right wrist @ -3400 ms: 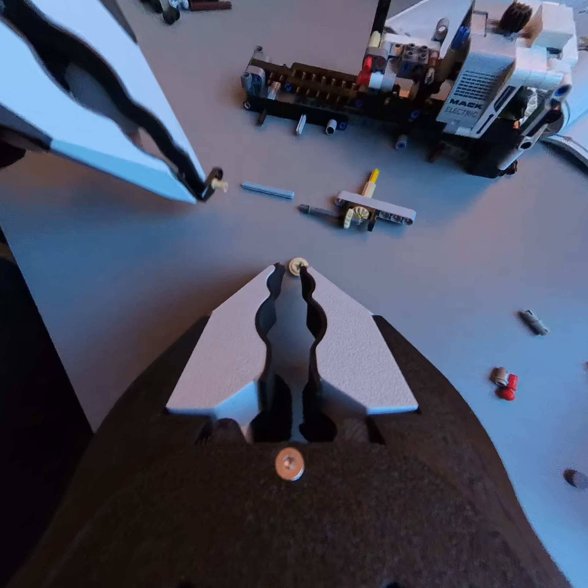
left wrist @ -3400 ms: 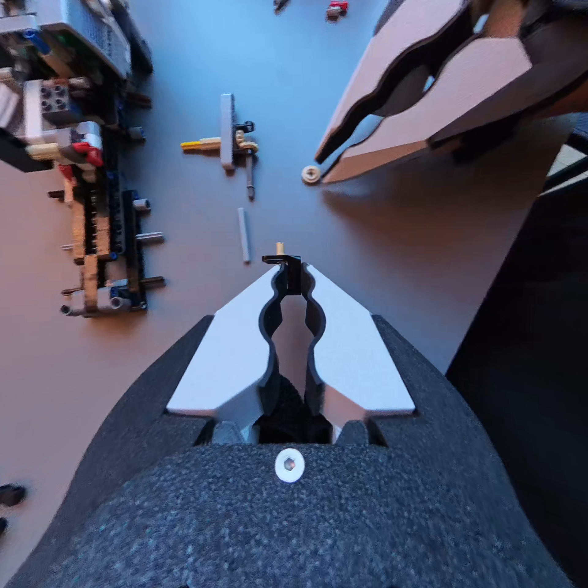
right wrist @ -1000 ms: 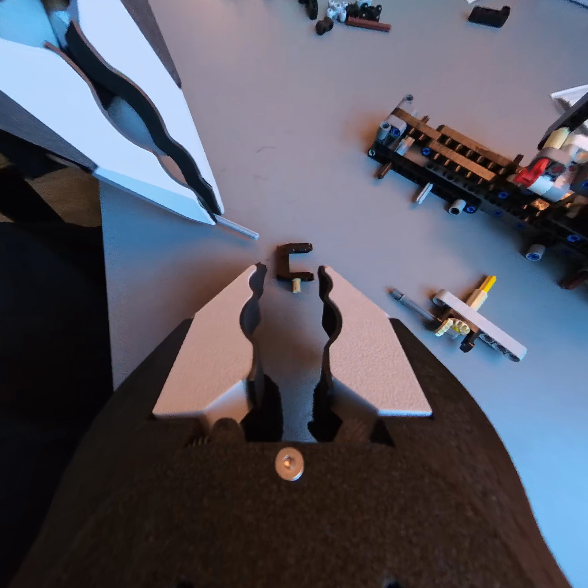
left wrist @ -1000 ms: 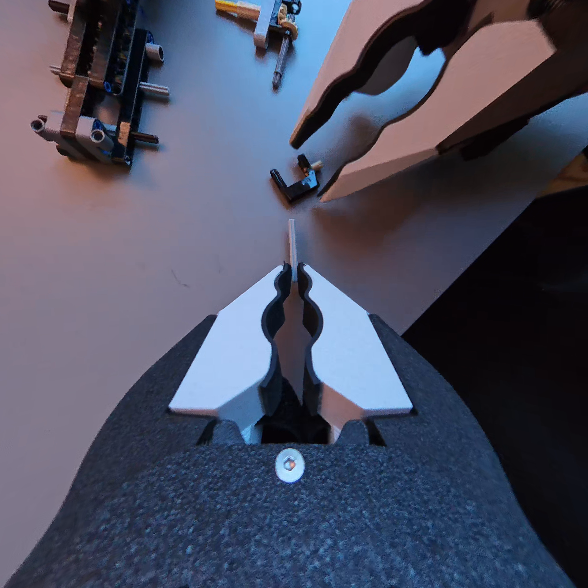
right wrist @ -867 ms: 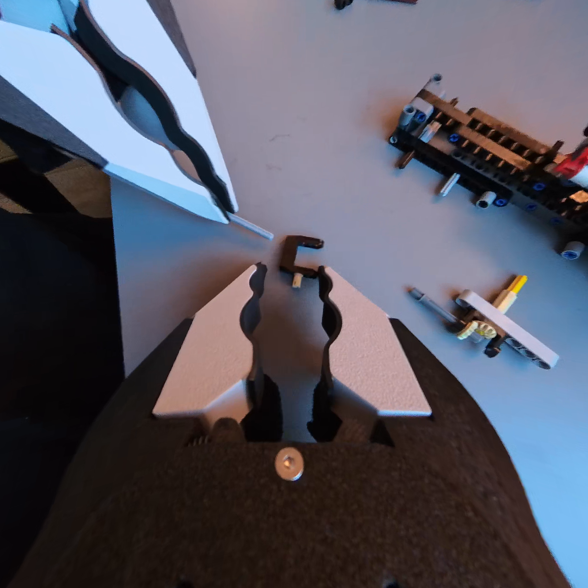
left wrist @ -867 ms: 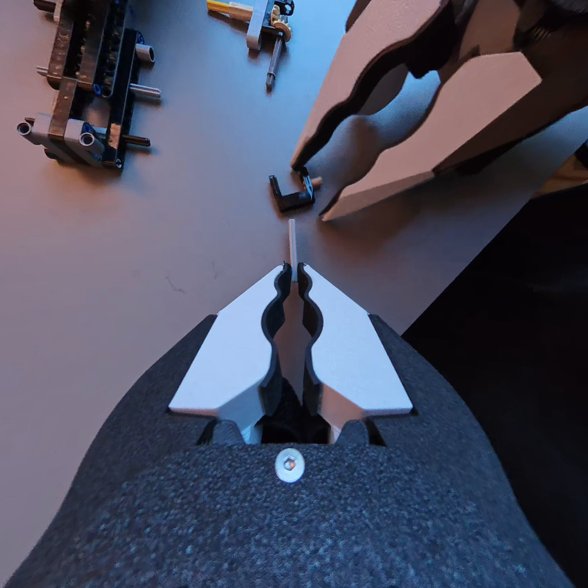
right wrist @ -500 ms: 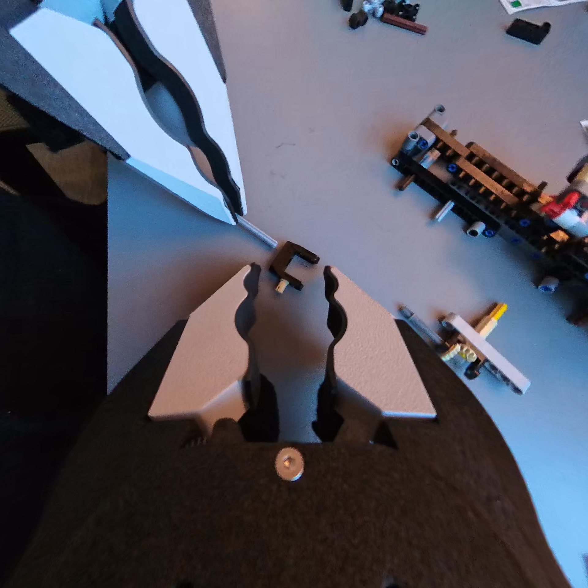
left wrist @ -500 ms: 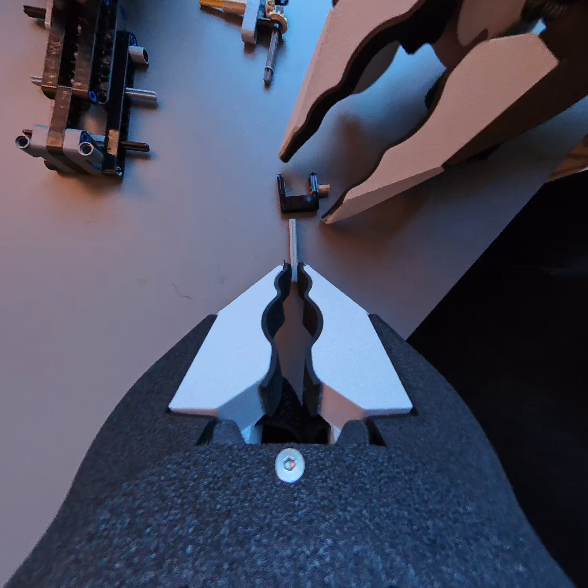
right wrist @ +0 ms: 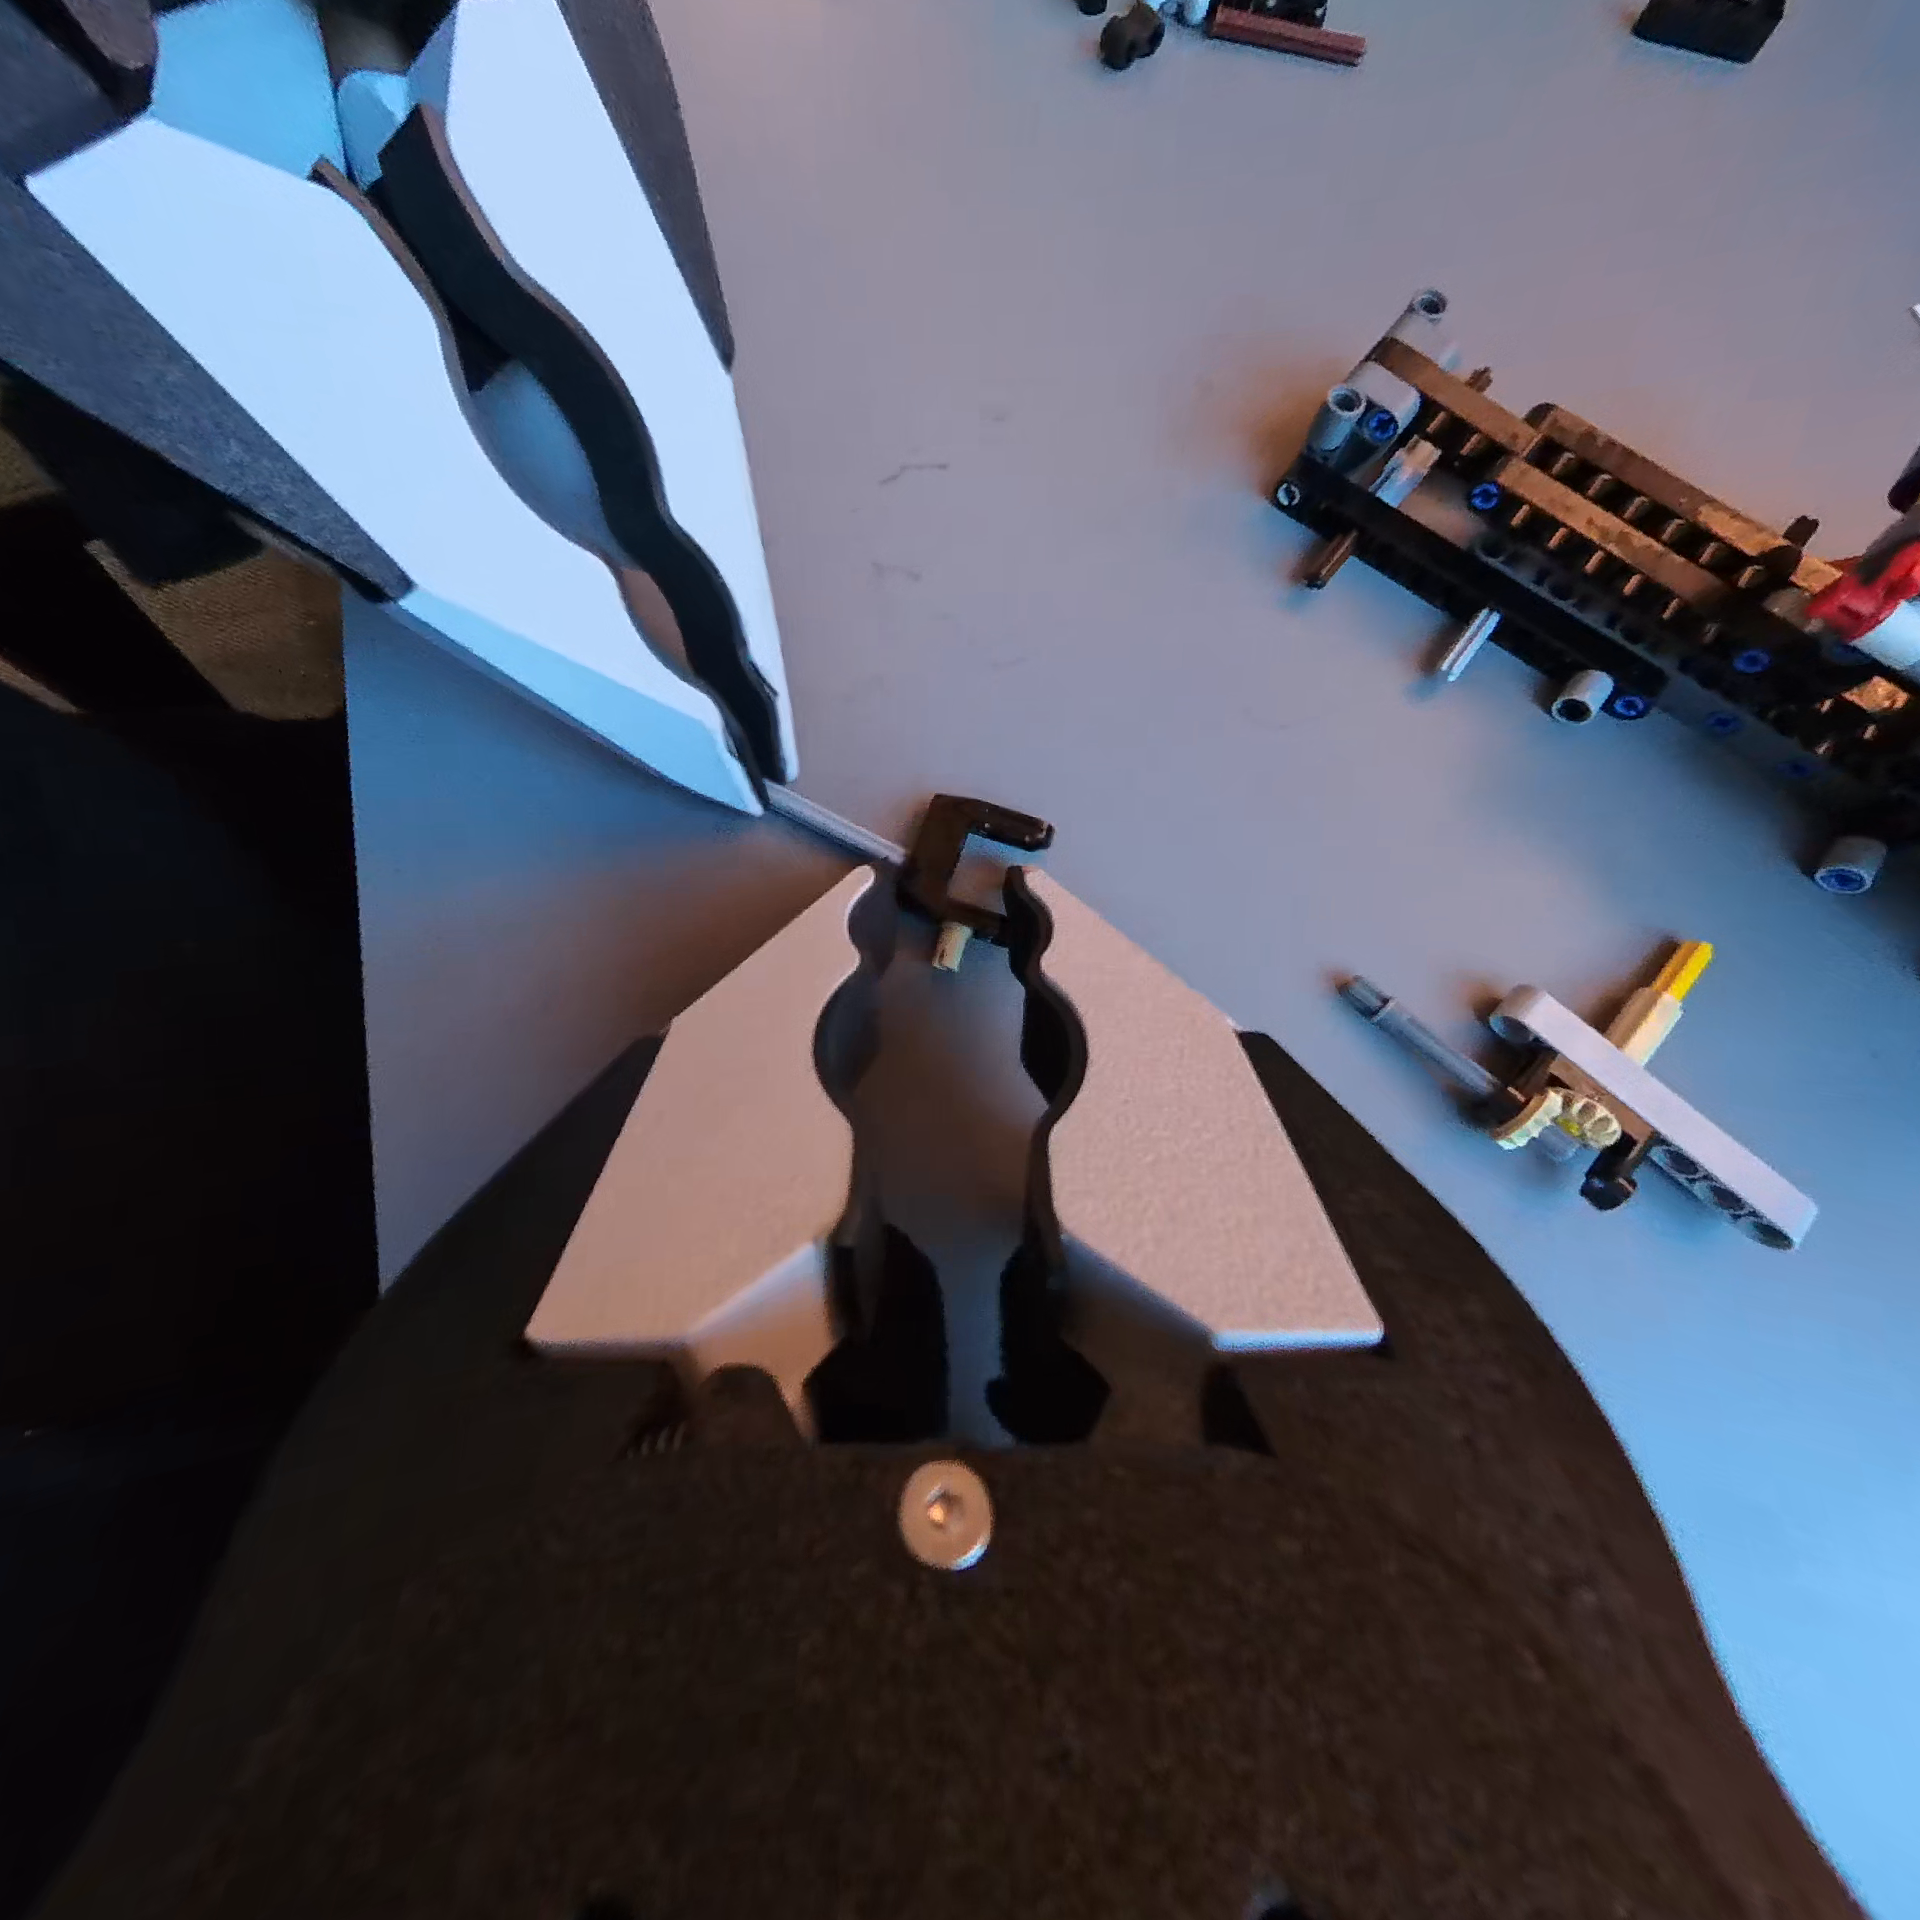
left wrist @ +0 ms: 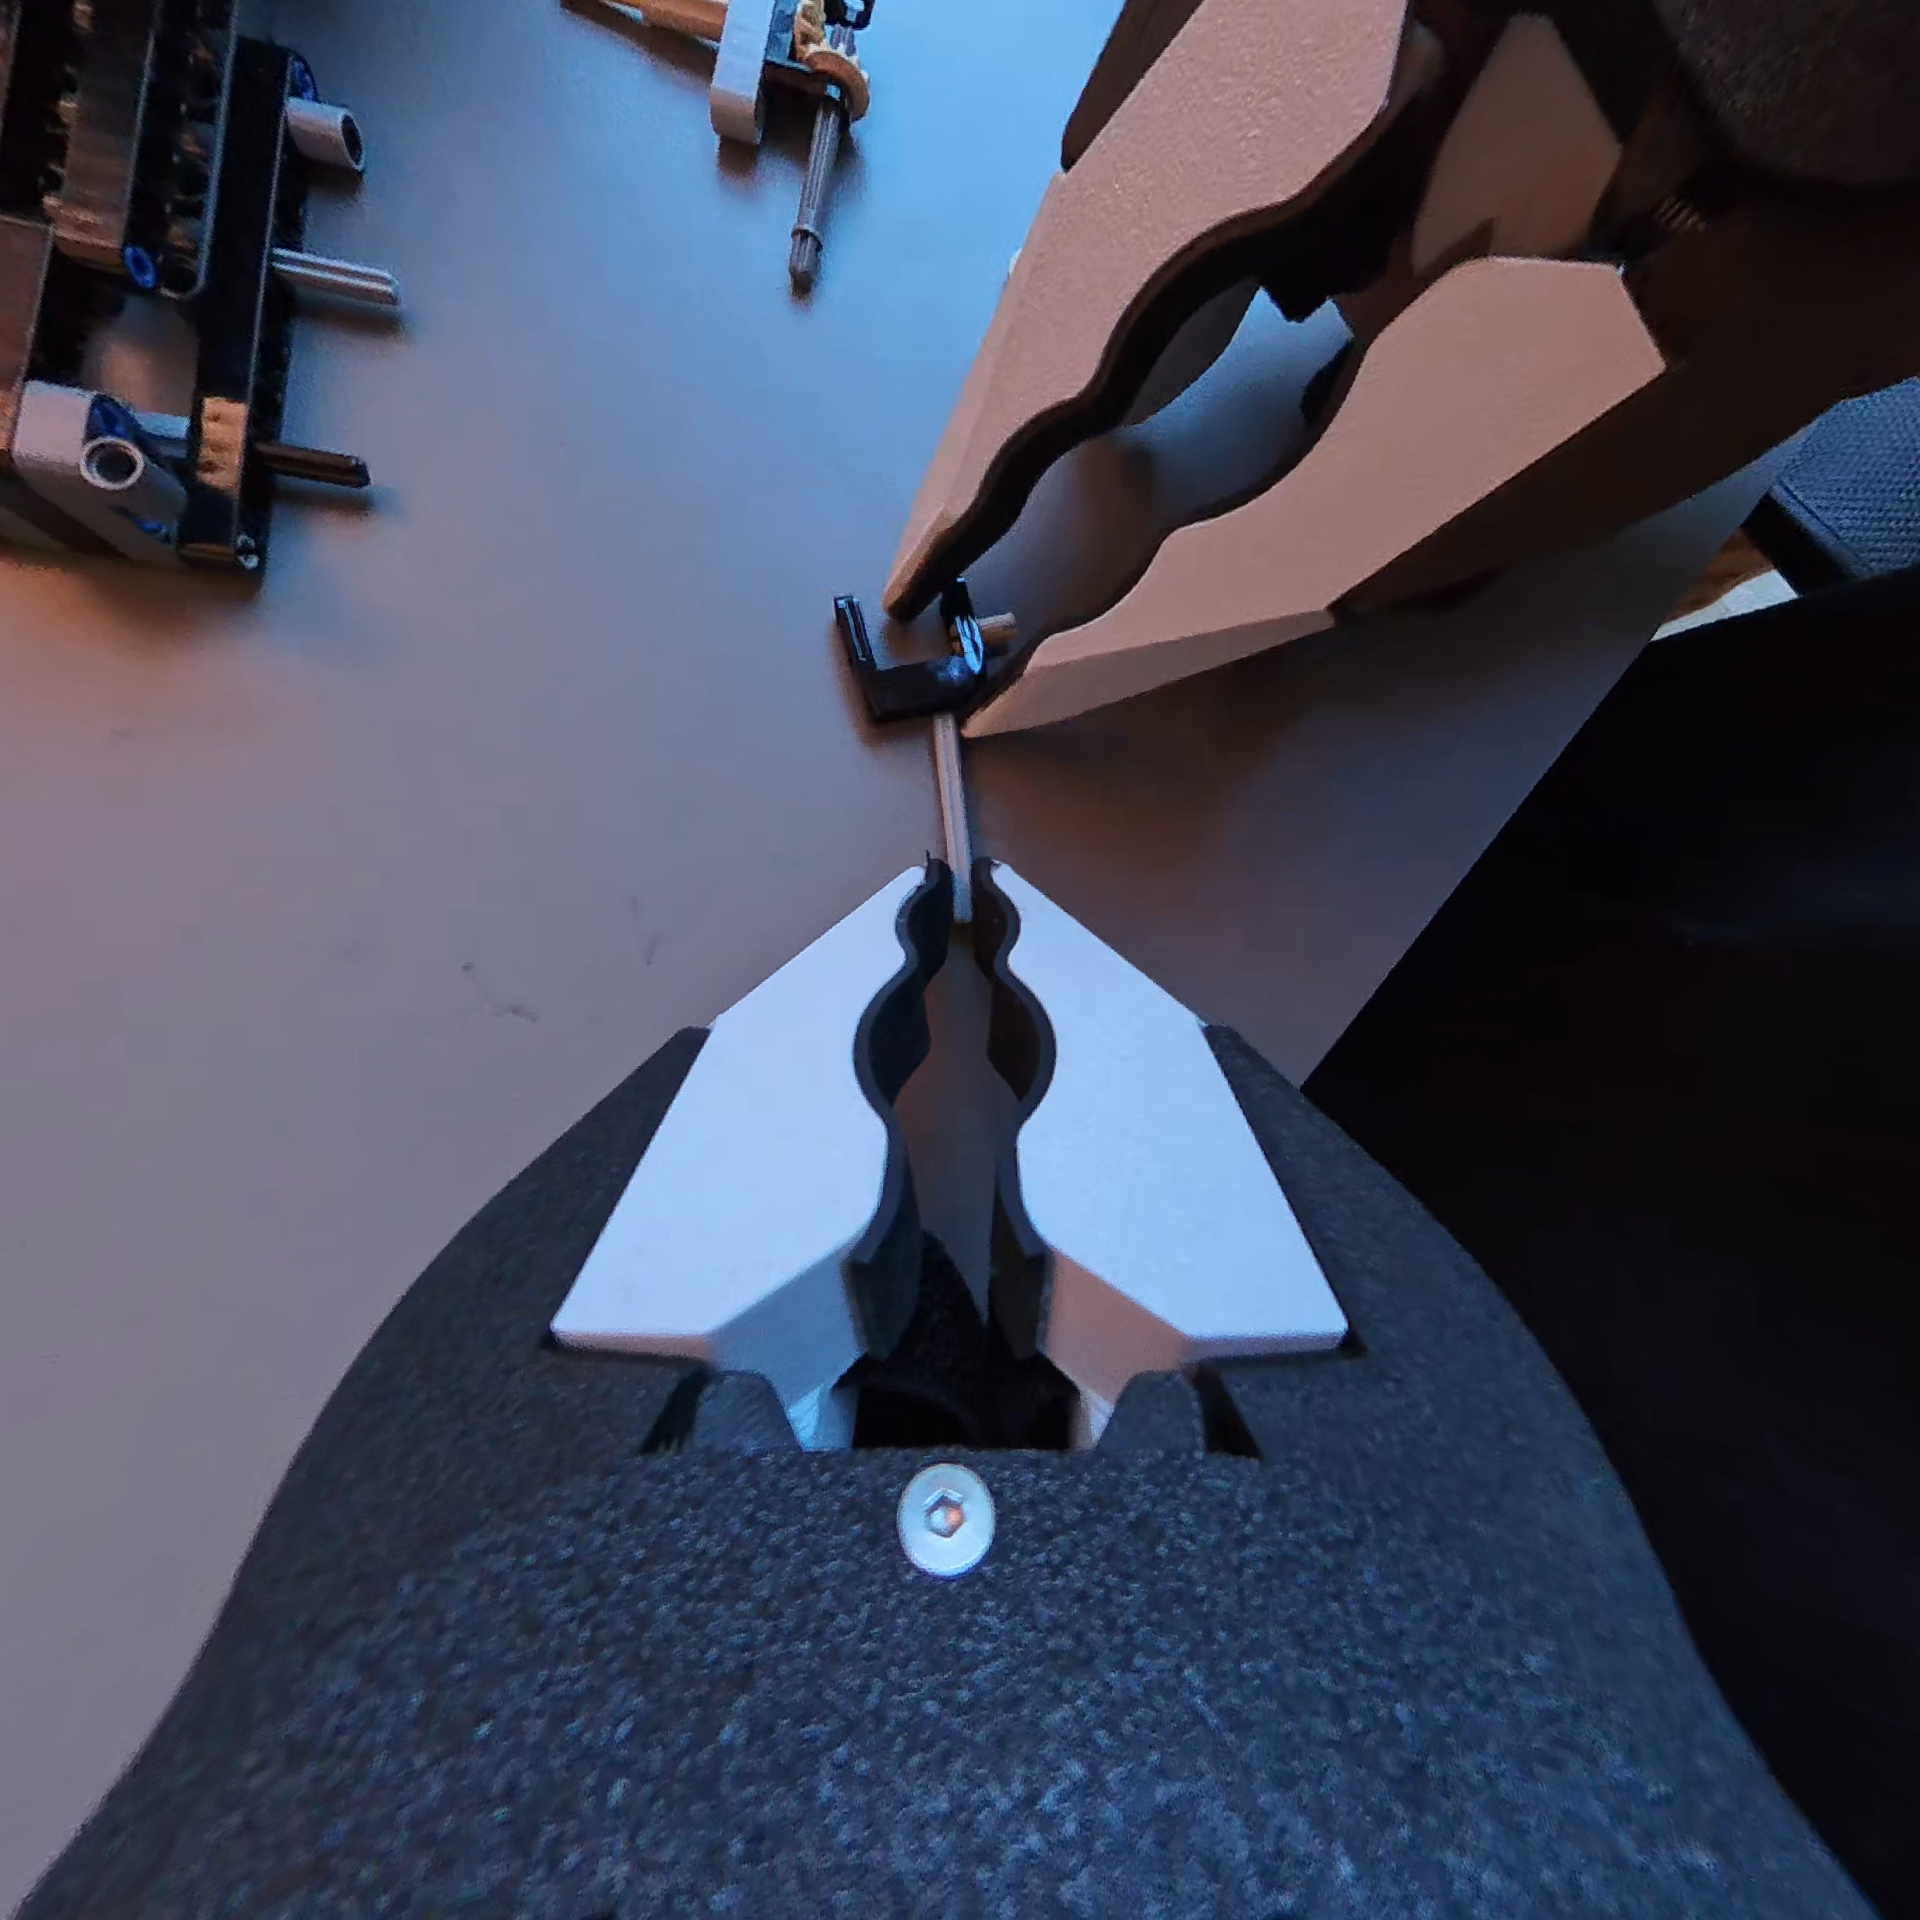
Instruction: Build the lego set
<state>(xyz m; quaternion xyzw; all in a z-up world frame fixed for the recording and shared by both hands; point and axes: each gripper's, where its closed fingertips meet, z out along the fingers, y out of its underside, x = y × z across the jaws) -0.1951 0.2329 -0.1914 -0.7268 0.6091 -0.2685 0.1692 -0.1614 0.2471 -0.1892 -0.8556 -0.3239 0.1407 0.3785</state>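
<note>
Near the middle of the left wrist view, a thin grey rod is pinched at the tips of the left gripper, its far end touching a small black bracket on the table. The bracket, with a tan peg in it, is clasped between the narrowed fingers of the right gripper. Joining the rod to the bracket appears to be the step in hand; whether the rod has entered a hole cannot be told. At right in the right wrist view, a long dark frame is partly built, a small grey-armed piece lies apart below it, and loose parts are left along the top edge, so much seems left. The table edge runs just beside the work, lower right in the left view; open room is seen to the left.
</note>
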